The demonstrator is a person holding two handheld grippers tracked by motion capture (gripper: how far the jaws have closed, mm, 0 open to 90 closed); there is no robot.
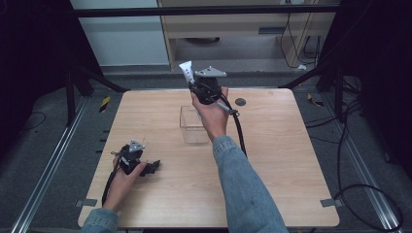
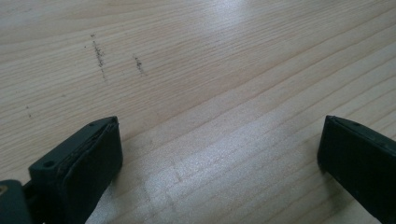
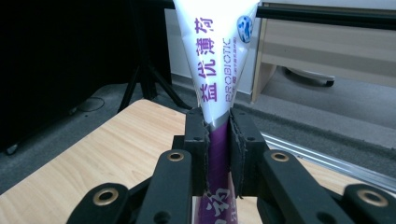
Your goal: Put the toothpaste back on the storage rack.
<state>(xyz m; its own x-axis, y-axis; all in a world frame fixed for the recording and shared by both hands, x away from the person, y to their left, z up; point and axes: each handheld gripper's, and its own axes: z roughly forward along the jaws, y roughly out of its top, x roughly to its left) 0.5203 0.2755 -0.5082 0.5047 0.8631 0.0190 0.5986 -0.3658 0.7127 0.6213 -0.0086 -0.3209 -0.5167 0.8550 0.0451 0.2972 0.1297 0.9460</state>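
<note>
Right gripper [image 3: 218, 140] is clenched on the toothpaste tube [image 3: 217, 56], held upright above the clear box [image 1: 193, 127]. Tube looks light, soft, slippery: grip low, near the stiffer purple end. Left gripper [image 2: 219, 154] is released, resting on the table [image 2: 210, 56].

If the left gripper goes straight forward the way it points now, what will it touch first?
Probably the bare wooden table: the left gripper has open jaws aimed low across it, with nothing between or ahead as far as its view shows.

Table [image 2: 196, 70]: pale wood, matt, fine grain w/ faint sheen. Tube [image 3: 217, 60]: glossy white/purple plastic. Box [image 1: 192, 127]: clear smooth plastic.
</note>
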